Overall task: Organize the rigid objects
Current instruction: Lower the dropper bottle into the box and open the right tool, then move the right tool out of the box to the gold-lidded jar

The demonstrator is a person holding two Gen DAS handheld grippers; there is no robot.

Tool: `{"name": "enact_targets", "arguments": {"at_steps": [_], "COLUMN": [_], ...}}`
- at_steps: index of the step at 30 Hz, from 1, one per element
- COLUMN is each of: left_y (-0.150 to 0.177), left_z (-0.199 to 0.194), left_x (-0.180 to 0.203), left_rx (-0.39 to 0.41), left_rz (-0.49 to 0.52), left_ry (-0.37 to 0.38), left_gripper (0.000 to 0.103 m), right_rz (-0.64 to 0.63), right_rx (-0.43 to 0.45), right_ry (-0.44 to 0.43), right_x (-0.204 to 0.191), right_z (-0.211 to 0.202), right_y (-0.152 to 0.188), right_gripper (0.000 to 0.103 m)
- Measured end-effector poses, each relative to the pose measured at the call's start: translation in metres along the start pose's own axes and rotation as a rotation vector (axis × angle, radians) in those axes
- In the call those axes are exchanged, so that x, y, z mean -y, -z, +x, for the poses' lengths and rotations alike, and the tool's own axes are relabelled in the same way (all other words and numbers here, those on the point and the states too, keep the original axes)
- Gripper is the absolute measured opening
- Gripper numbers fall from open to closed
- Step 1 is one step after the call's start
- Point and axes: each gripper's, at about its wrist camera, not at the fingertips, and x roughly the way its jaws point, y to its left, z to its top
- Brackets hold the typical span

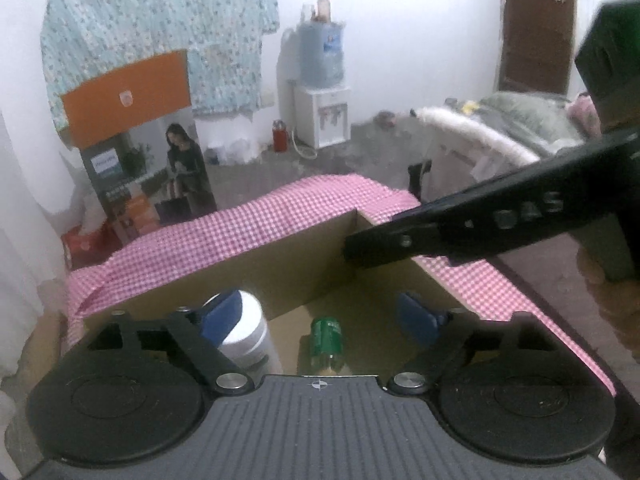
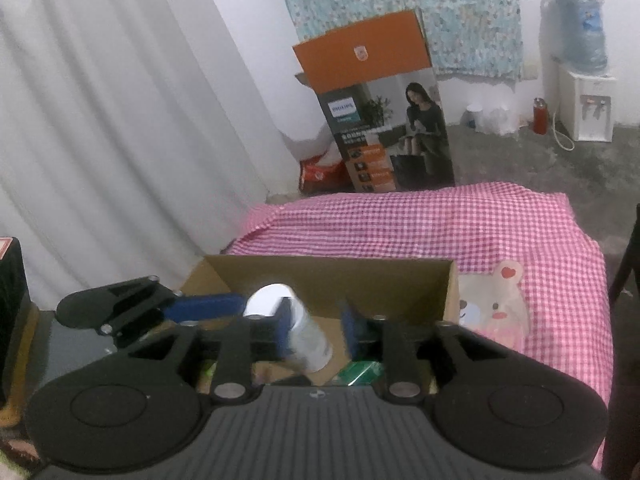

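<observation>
Your left gripper [image 1: 320,314] hangs over the open cardboard box [image 1: 280,264], its blue pads [image 1: 416,316] spread wide with nothing pressed between them. Below that gap a green bottle [image 1: 326,336] lies on its side on the box floor, free of both pads. A white bottle [image 1: 248,332] sits by the left pad; from the left wrist view you cannot tell whether it touches the pad.

Your right gripper [image 2: 316,326] is above the same box, its 2 pads partly apart. The white bottle appears between them in the right wrist view, tilted, its top close against the left pad and clear of the right one, so it is not clamped. Whether it is resting on the box floor or falling is hard to tell through the blur. A green item [image 2: 358,374] shows low in the box under the right finger.

The box stands on a pink checked cloth [image 2: 440,224]. The right gripper's black finger crosses the upper right of the left wrist view, above the box's far corner.
</observation>
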Motion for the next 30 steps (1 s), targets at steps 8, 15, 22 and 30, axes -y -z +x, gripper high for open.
{"name": "enact_targets", "arguments": {"at_steps": [8, 15, 22, 30], "left_y": [0.034, 0.076, 0.105, 0.116], "left_z": [-0.057, -0.082, -0.090, -0.089], "left_x": [-0.009, -0.022, -0.042, -0.062], "left_rx": [0.074, 0.095, 0.096, 0.113], "left_rz": [-0.056, -0.120, -0.153, -0.192], "left_ry": [-0.006, -0.083, -0.126, -0.118], "left_gripper": [0.097, 0.098, 0.099, 0.099], "right_rz": [-0.027, -0.064, 0.162, 0.301], "right_rx": [0.042, -0.156, -0.453, -0.559], "right_ry": [-0.024, -0.001, 0.090, 0.189], "right_x": [-0.030, -0.052, -0.026, -0.007], "right_z": [-0.041, -0.001, 0.088, 0.138], "right_y": [0.027, 0.030, 0.032, 0.042], "right_gripper": [0.056, 0.055, 0.055, 0.051]}}
